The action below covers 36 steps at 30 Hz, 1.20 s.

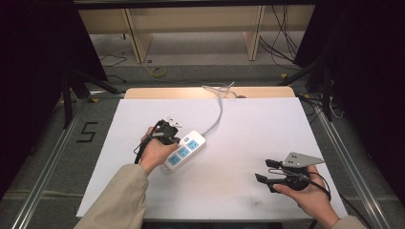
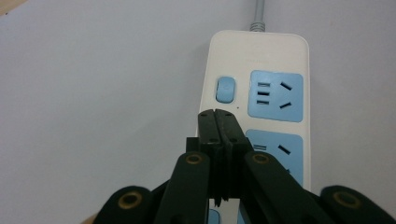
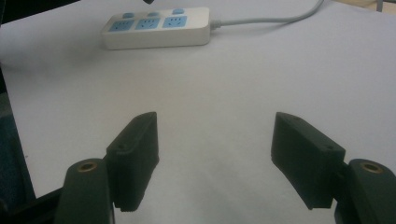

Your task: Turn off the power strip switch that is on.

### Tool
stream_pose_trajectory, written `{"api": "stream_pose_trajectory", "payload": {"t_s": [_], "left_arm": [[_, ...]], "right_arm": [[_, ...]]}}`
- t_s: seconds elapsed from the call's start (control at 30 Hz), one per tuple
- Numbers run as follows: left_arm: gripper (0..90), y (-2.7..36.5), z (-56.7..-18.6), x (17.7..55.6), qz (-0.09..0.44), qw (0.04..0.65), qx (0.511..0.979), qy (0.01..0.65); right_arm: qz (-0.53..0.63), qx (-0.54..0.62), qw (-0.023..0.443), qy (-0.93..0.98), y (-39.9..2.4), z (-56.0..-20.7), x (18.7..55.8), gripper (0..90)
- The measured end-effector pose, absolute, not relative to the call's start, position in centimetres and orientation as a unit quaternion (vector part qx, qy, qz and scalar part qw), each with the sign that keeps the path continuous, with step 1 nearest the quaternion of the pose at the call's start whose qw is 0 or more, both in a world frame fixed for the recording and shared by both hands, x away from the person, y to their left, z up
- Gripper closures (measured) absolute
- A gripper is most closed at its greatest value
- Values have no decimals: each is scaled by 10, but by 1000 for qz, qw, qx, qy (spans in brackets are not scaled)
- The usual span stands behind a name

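A white power strip (image 1: 186,149) with blue sockets lies on the white table sheet (image 1: 248,133), left of centre. Its grey cable (image 1: 218,112) runs toward the far edge. My left gripper (image 1: 174,140) hovers over the strip. In the left gripper view the left gripper (image 2: 217,115) has its jaws pressed together with nothing between them. Its tips sit just below the blue switch button (image 2: 224,88) on the strip (image 2: 233,56). My right gripper (image 1: 266,171) stands open near the front right, holding nothing. The right gripper (image 3: 215,140) faces the far-off strip (image 3: 156,29).
The cable (image 3: 266,19) leaves the strip's end and goes off the table's far side. A wooden board edge (image 1: 191,92) shows behind the sheet. Metal rails (image 1: 52,157) flank the table, and more cables (image 1: 282,43) lie on the floor beyond.
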State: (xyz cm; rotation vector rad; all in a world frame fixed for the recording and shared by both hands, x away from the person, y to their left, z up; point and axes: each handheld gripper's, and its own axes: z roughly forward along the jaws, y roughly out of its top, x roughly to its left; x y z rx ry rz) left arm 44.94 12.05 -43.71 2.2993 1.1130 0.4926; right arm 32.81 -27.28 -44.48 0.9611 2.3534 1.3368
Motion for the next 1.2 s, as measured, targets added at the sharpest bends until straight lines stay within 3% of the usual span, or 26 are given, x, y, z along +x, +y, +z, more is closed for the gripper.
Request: {"api": "stream_pose_trajectory", "payload": {"t_s": [1.2], "left_arm": [[898, 113, -445, 456, 161, 237, 870, 400]], "right_arm": [[459, 329, 132, 814, -272, -445, 328, 326]]}}
